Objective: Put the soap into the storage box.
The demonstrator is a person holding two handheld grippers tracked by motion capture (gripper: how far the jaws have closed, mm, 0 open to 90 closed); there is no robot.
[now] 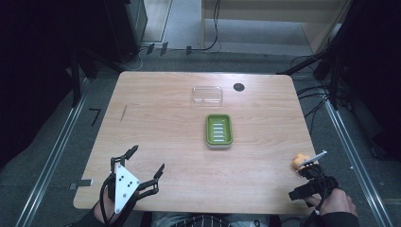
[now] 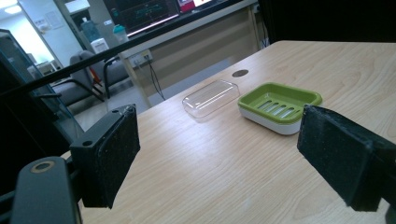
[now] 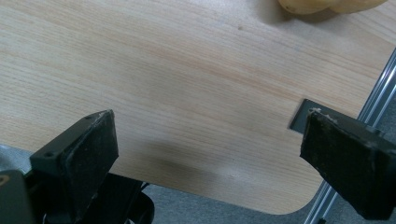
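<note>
Nothing looks done yet: both tools stand wide with nothing between their pads, and everything lies untouched. The pale wood-grain table (image 1: 161,137) with rounded corners carries a green slotted soap dish (image 1: 218,131) on a white base at its middle, with a clear, glossy plastic lid (image 1: 207,94) just beyond it, apart. The left gripper (image 1: 144,161) hovers at the near left edge. The right gripper (image 1: 308,182) hangs over the near right corner, closest to a small, smooth, rounded orange-yellow object (image 1: 300,161) at the right edge, likely the thing to be fetched.
</note>
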